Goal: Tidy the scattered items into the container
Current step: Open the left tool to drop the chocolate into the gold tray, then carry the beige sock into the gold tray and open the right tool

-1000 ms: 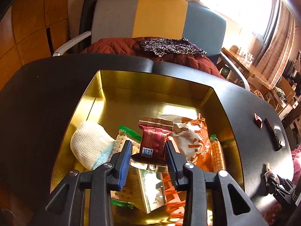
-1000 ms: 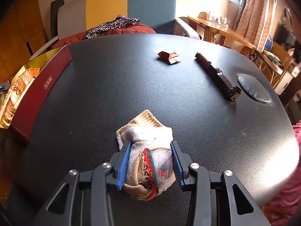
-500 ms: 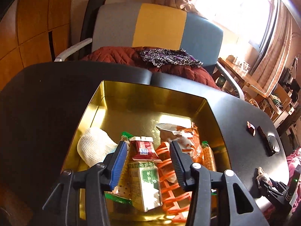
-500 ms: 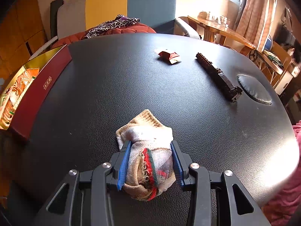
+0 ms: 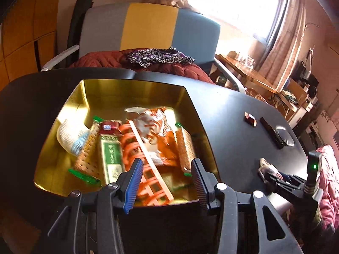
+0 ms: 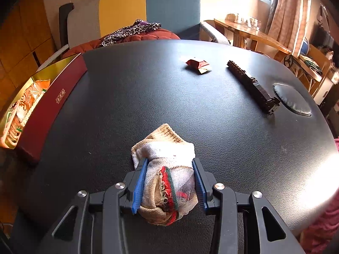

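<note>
Mostly tidied: gold box (image 5: 135, 89) already full of snacks. Left gripper (image 5: 167, 182) fingers wide, empty, above box. Right gripper (image 6: 169, 187) clamping sock (image 6: 167, 169) on worktop (image 6: 148, 97), right of box; red wrapper (image 6: 198, 64) and black bar (image 6: 251, 84) beyond, unpicked.

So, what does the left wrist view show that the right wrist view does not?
Only the left wrist view: the box's gold floor with the white sock and orange rack, under the open left gripper.

Only the right: the box's red outer wall.

Both: the striped sock in the right gripper, the candy, the black bar.
</note>
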A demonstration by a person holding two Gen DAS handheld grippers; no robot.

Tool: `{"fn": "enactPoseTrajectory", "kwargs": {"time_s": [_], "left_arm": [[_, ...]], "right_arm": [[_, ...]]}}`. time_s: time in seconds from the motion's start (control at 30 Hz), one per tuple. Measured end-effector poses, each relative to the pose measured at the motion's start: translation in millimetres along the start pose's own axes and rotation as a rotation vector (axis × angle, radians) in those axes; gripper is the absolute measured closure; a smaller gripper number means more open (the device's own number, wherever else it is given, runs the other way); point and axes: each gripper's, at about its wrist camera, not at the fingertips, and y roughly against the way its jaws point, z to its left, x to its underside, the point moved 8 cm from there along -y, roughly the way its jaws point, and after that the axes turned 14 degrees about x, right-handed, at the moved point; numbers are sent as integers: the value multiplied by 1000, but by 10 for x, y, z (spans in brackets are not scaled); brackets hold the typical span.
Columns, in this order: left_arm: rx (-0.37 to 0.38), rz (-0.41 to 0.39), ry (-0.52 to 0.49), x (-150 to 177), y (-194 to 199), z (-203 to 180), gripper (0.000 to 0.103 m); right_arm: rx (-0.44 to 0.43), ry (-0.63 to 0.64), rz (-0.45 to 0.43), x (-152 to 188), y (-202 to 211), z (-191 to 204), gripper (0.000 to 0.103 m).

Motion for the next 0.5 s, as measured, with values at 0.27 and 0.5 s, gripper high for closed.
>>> {"fn": "enactPoseTrajectory", "kwargs": {"time_s": [0.27,0.5], "left_arm": [[1,32,-12,229,15,-85,55],[-30,24,5,317,118,35,55]], "right_arm": [[-16,-4,-21,-24,46,176,67],[-63,16,-50,-177,129,447,76]]}}
